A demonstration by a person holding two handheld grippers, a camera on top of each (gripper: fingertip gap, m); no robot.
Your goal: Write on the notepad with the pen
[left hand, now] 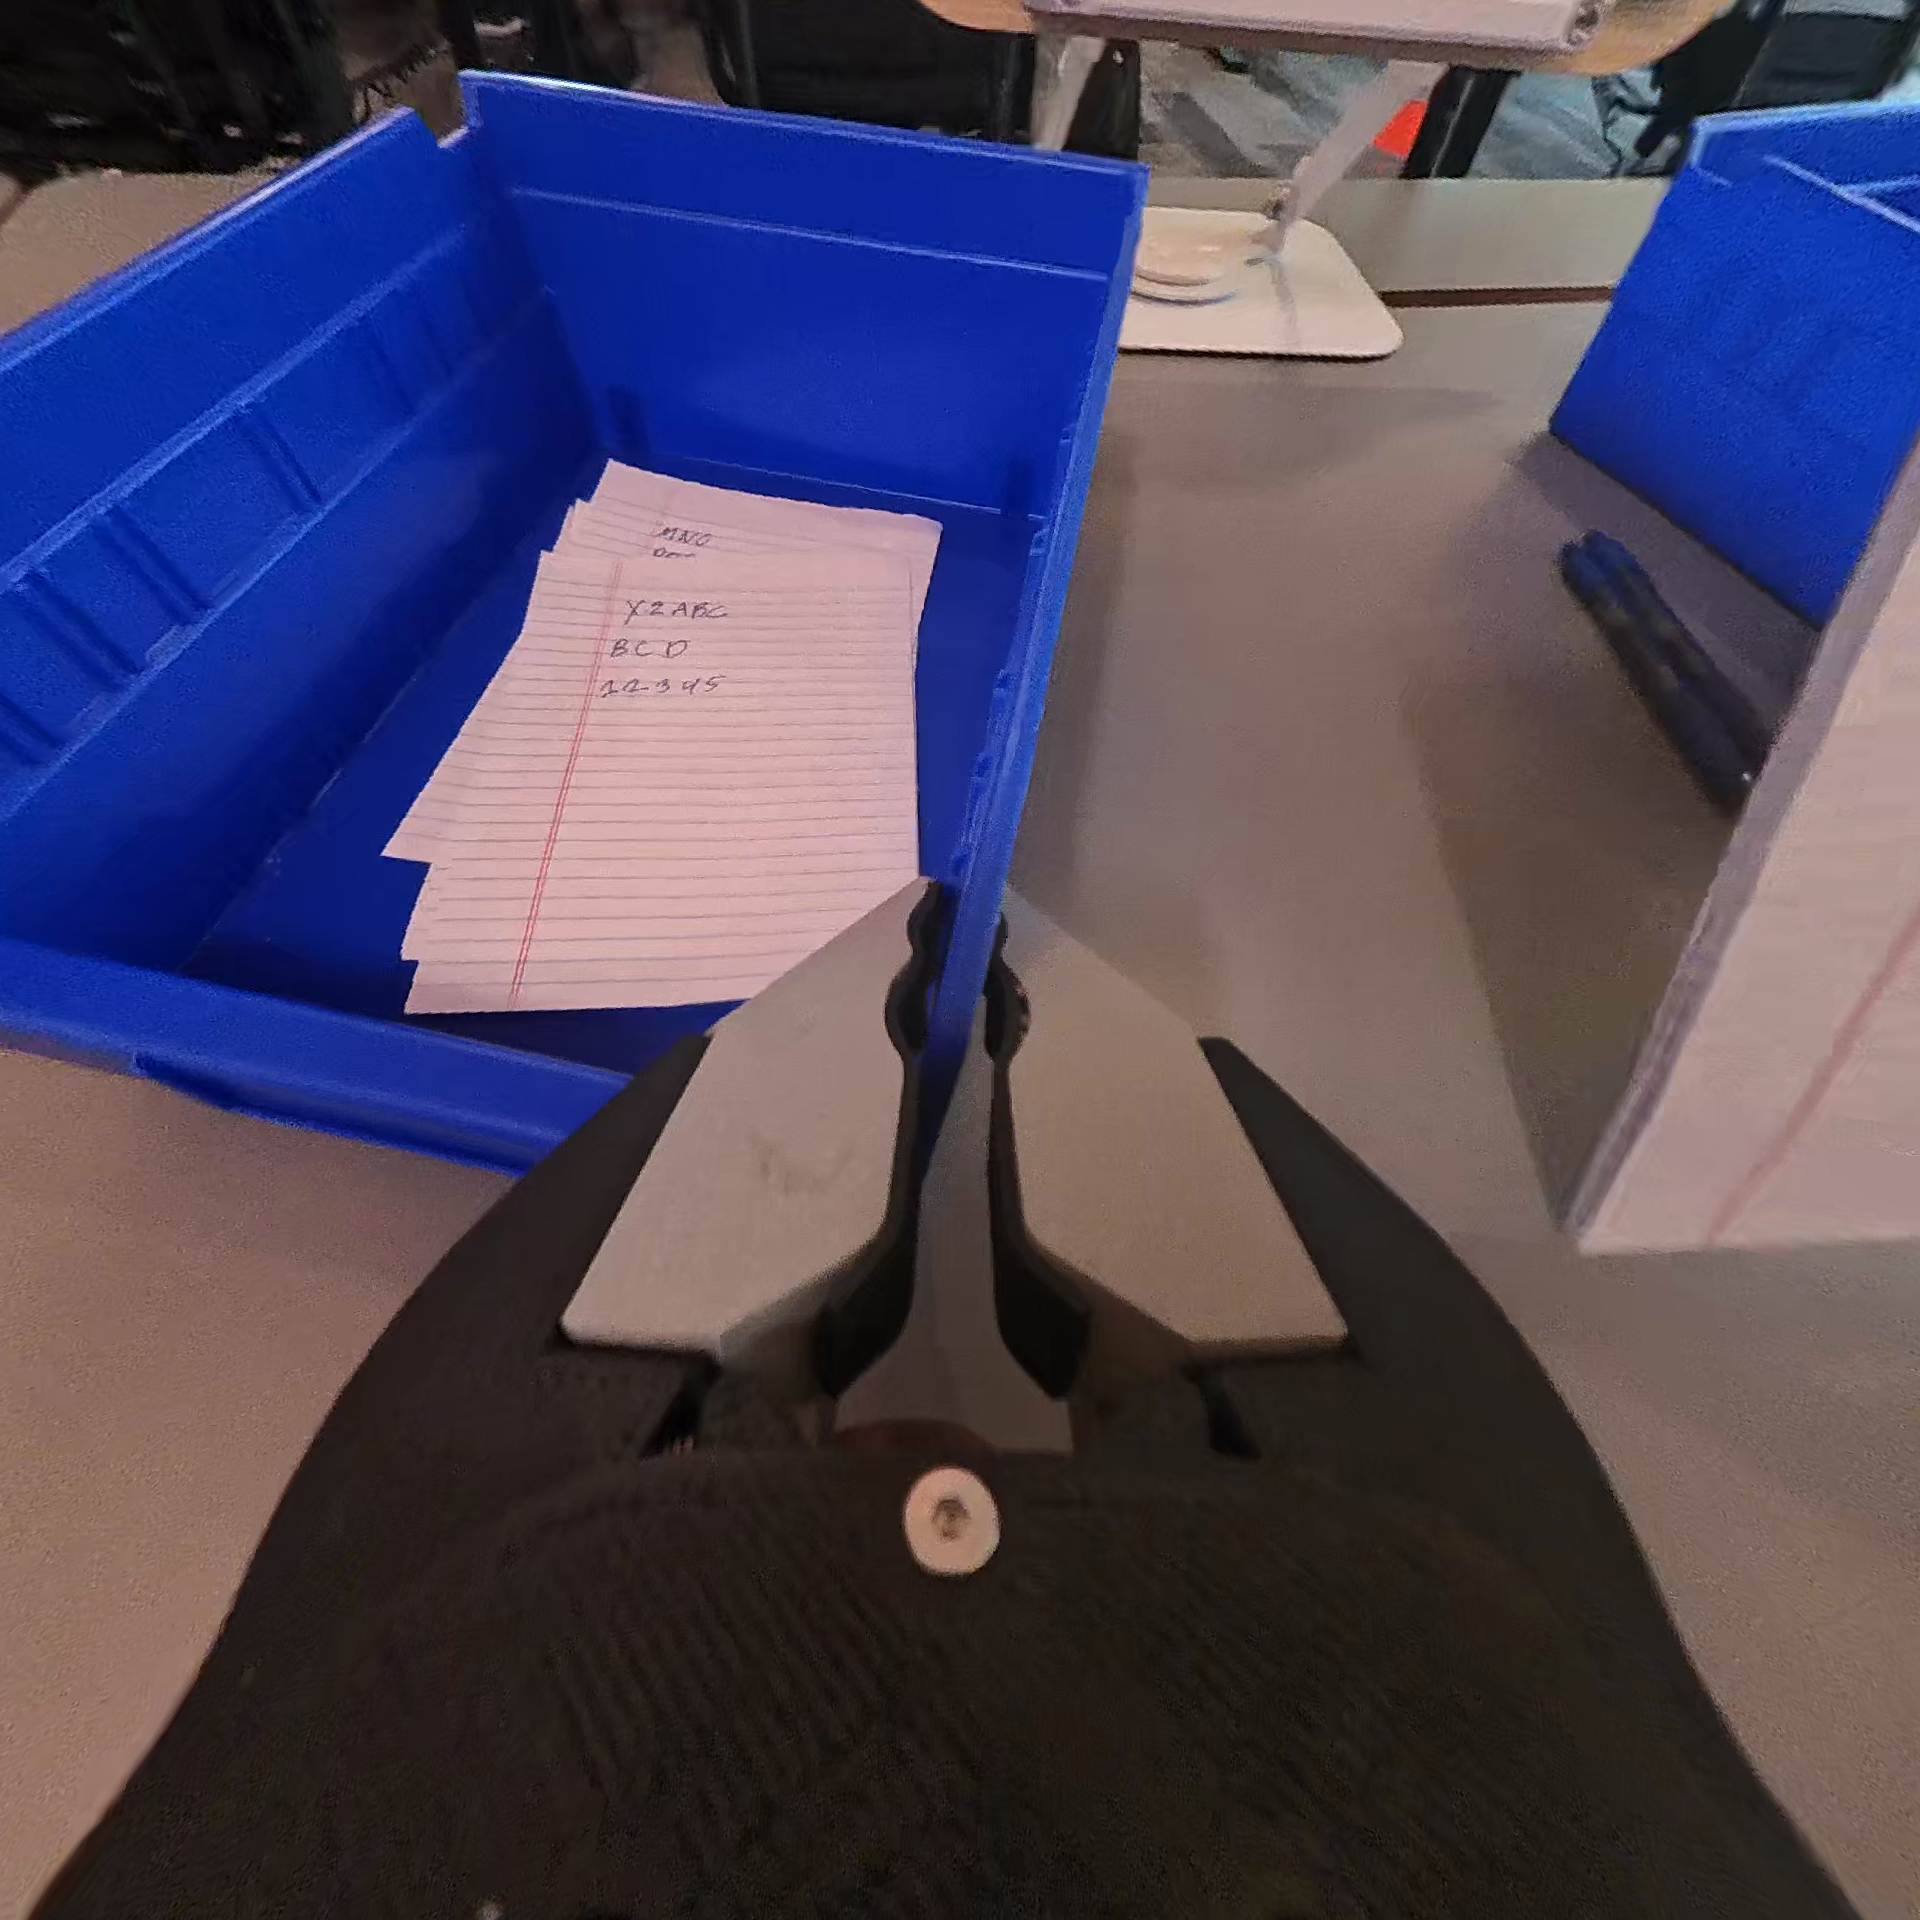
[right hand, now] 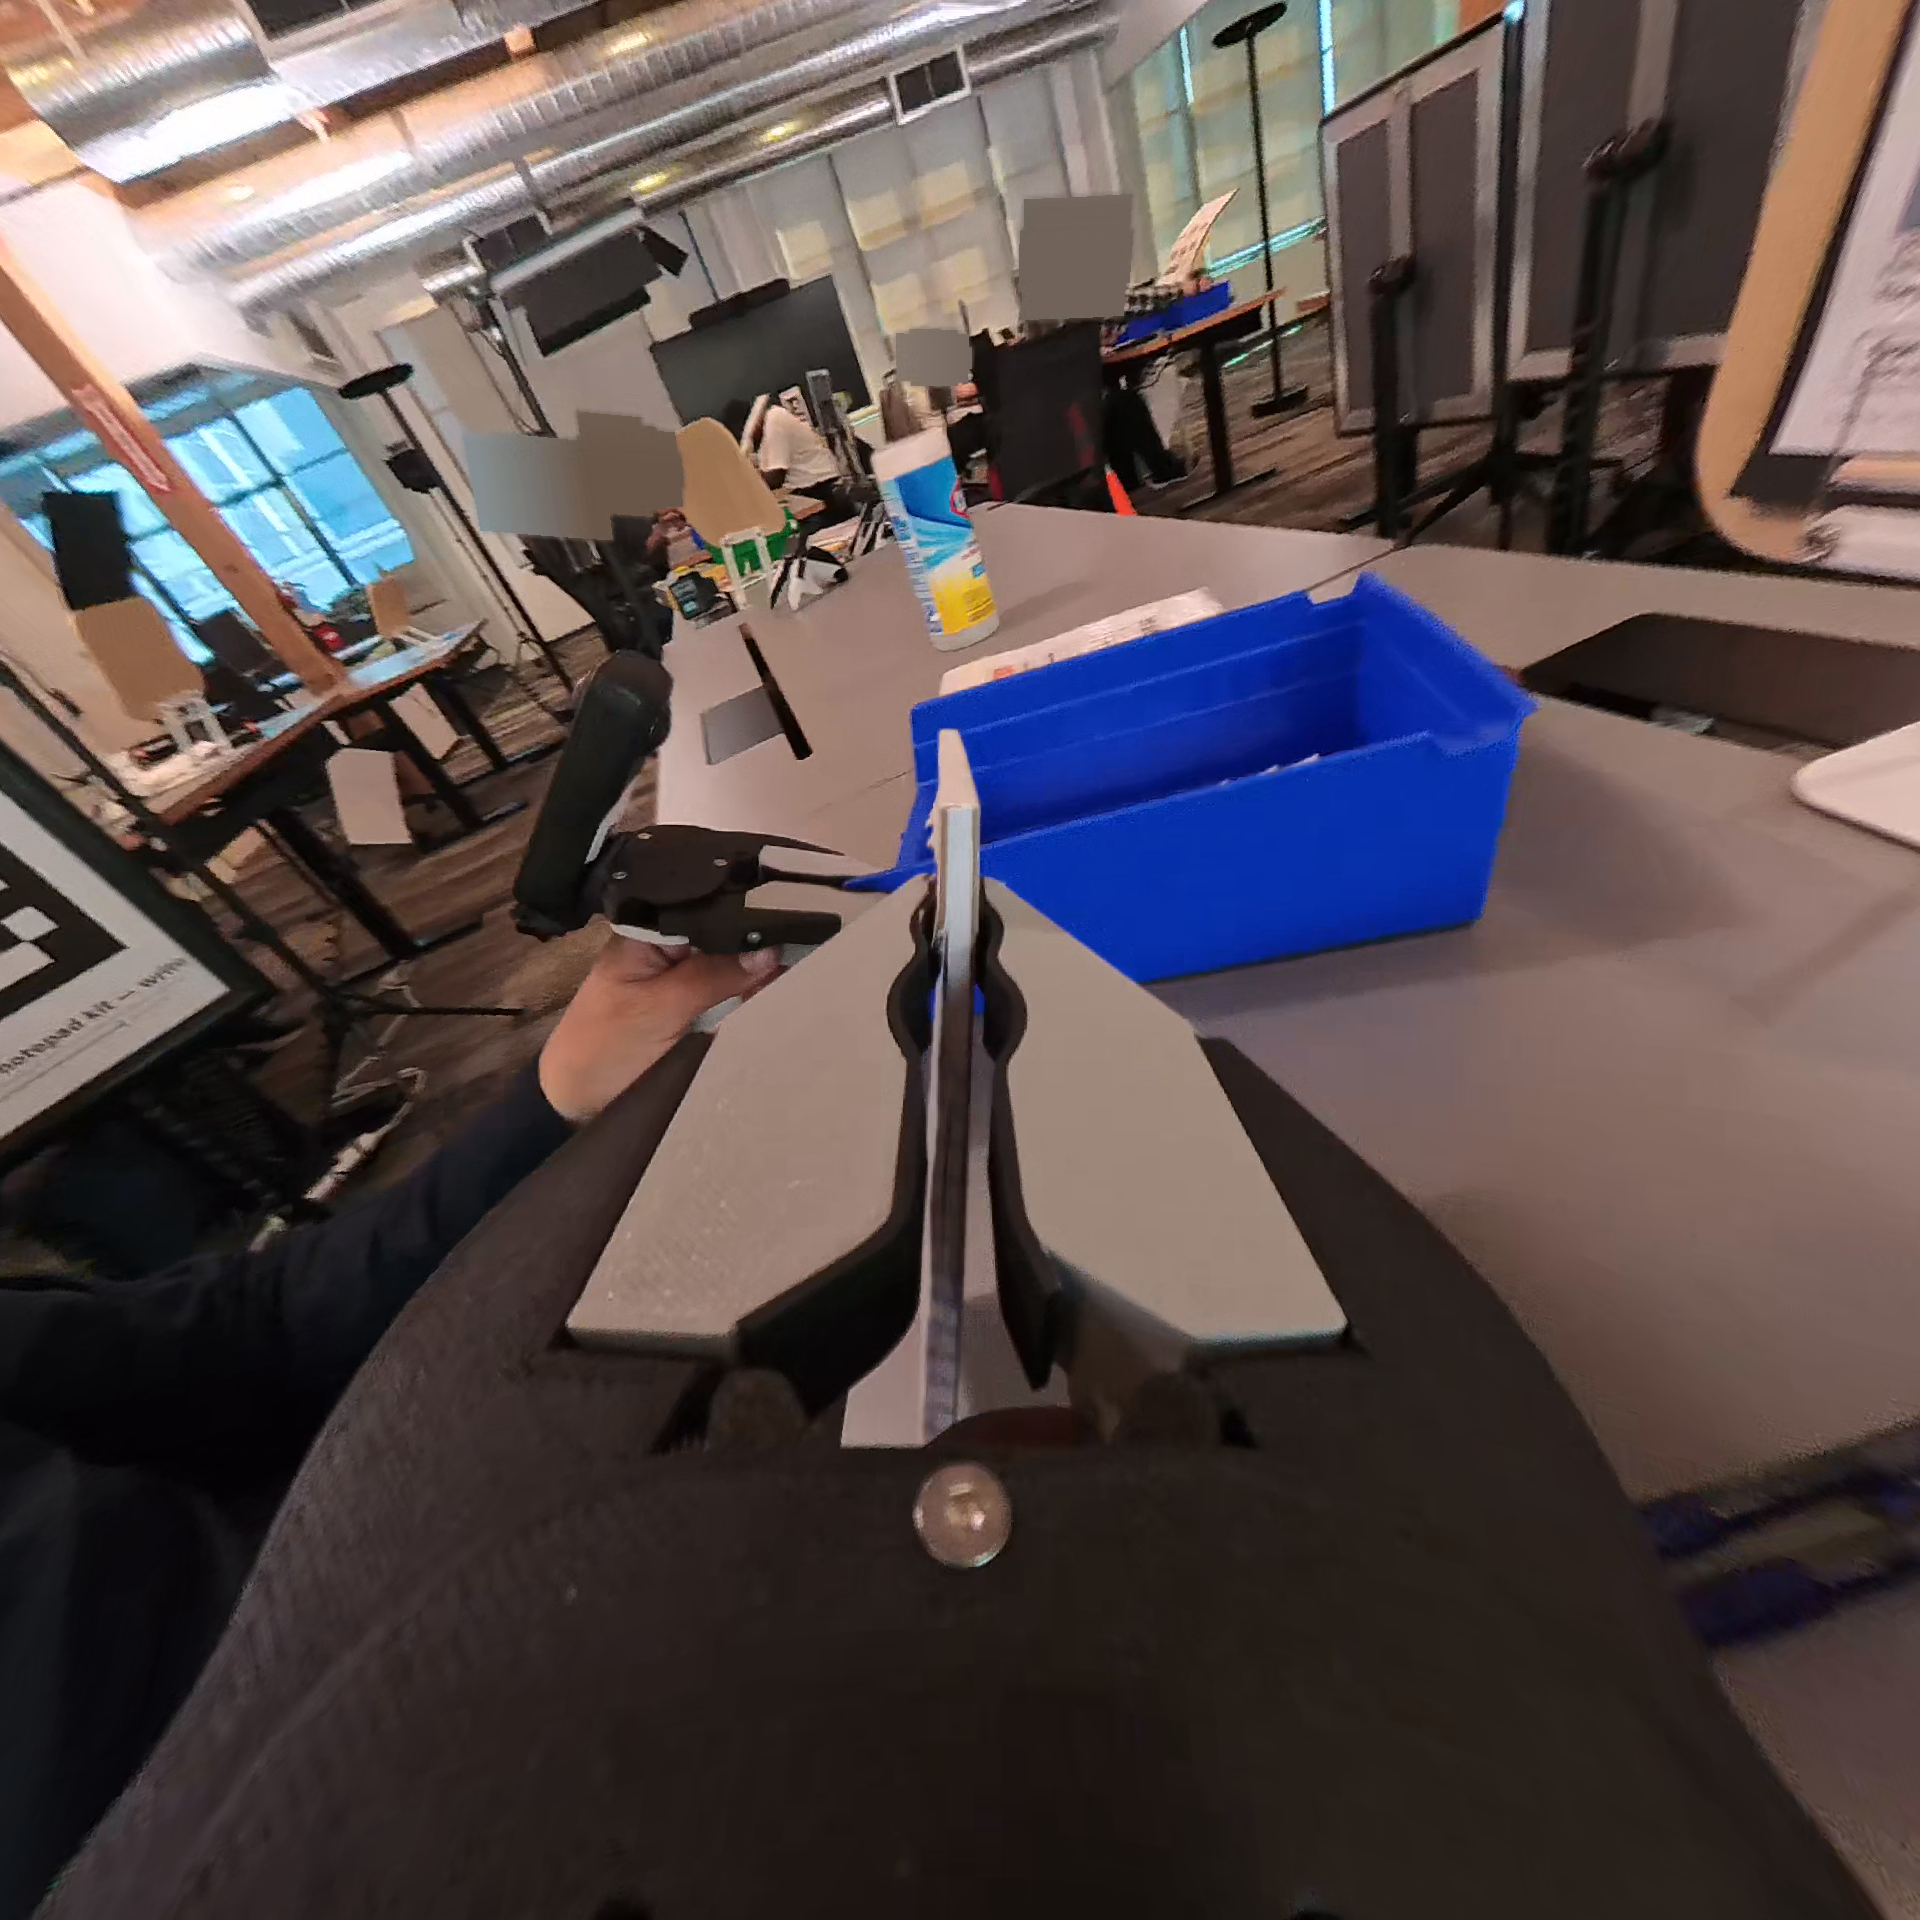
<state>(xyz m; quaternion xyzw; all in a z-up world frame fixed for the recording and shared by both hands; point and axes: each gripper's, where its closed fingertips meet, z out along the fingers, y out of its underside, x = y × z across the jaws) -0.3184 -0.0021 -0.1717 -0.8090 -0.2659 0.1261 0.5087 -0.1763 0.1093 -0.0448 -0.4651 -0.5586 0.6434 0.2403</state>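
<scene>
- Grey tabletop (left hand: pixel 1299 727) in the left wrist view; left gripper (left hand: pixel 961 914) hangs over the near right corner of a blue bin (left hand: pixel 312 416), its tips nearly together with a narrow gap, nothing between them.
- Loose lined sheets (left hand: pixel 707 790) lie stacked in the bin, handwriting on the top ones.
- Pen (left hand: pixel 1662 675), dark blue, lies flat on the table to the right, just beside a second blue bin (left hand: pixel 1756 416).
- Notepad (left hand: pixel 1787 997) is up on edge at the right border, off the table, lined face showing.
- Right wrist view: right gripper (right hand: pixel 956 935) is clamped on the notepad (right hand: pixel 954 831), seen edge-on between the fingers, top corner sticking up past the tips.
- Blue bin (right hand: pixel 1247 862) sits on the table behind the pad.
- Left gripper (right hand: pixel 821 883) shows at left in a person's hand (right hand: pixel 634 1008), dark sleeve behind; finger spacing hard to judge from here.
- Blurred blue object at the lower right edge is possibly the pen; can't confirm.
- White wipes canister (right hand: pixel 935 551) stands farther back on the table.
</scene>
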